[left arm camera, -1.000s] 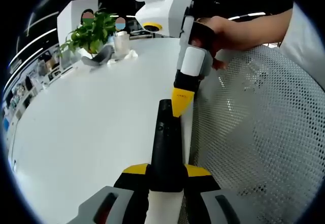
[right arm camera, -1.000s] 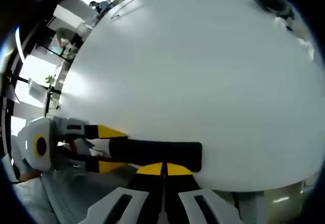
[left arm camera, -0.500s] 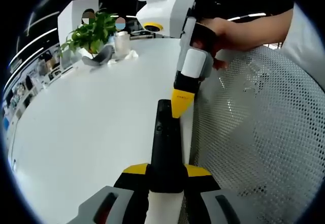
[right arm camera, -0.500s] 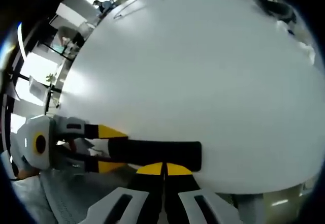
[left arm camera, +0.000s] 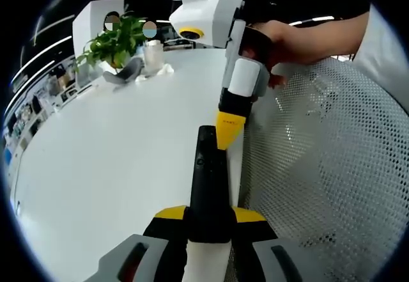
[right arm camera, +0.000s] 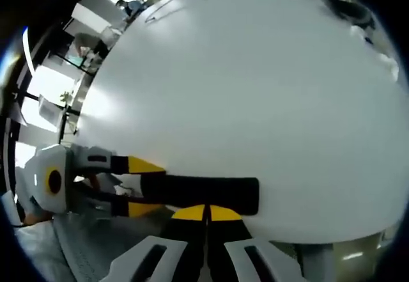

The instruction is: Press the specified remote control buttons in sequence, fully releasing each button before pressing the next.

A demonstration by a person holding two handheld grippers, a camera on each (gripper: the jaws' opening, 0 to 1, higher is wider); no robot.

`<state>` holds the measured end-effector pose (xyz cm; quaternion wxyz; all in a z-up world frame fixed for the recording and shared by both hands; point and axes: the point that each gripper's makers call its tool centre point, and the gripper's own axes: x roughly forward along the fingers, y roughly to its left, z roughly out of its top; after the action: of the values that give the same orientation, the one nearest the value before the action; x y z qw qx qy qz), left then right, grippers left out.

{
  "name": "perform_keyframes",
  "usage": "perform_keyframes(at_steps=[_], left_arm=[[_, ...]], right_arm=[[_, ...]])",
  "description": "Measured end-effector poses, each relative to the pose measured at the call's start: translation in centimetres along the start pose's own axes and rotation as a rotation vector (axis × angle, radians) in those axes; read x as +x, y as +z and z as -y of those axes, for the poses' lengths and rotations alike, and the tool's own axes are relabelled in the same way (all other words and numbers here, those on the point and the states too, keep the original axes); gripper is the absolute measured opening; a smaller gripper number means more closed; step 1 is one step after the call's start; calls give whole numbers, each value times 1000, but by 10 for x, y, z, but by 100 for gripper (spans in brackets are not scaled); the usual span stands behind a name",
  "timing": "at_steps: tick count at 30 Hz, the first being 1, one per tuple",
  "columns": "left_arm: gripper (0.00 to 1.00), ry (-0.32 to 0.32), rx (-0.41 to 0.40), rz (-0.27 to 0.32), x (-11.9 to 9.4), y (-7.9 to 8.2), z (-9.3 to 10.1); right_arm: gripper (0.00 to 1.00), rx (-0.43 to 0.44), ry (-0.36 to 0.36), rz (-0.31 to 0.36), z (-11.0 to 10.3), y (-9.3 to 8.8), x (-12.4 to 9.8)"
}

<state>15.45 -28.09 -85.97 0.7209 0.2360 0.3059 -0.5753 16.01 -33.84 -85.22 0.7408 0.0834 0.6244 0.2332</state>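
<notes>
Still, left tool (left arm camera: 208, 221) clamps the remote (left arm camera: 208, 186); right tool (left arm camera: 230, 132), closed, stays pressing its far end

Since a second ago almost nothing changed: the right claw (left arm camera: 230, 132) barely shifted on the remote (left arm camera: 208, 189).

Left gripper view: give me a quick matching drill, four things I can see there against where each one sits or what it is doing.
Things:
1. remote control
2. right gripper
3. potted plant
4. mesh chair back

Places or states:
A. at the far end of the white table
B. off the table's edge, under the person's hand
C. clamped between the left gripper jaws, pointing away
D. yellow tip down at the far end of the remote

Pairs: 1-C, 2-D, 3-A, 4-B
</notes>
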Motion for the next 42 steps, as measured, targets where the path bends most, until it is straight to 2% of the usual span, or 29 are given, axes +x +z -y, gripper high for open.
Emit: perform_keyframes(at_steps=[3,7,14,28,33,42], left_arm=[[25,0,1,0,0,0,0],[25,0,3,0,0,0,0],[25,-1,10,-3,0,0,1],[25,-4,15,-6,0,0,2],[25,-4,15,-5,0,0,2],[25,-3,14,-5,0,0,1]], right_arm=[[0,2,-7,32,3,5,-3],[0,36,28,53,2,8,-4],[0,15,-2,76,4,11,-4],[0,-15,10,80,1,11,-2],[0,-39,-9,58,2,8,2],[0,-43,-13,82,2,10,2]])
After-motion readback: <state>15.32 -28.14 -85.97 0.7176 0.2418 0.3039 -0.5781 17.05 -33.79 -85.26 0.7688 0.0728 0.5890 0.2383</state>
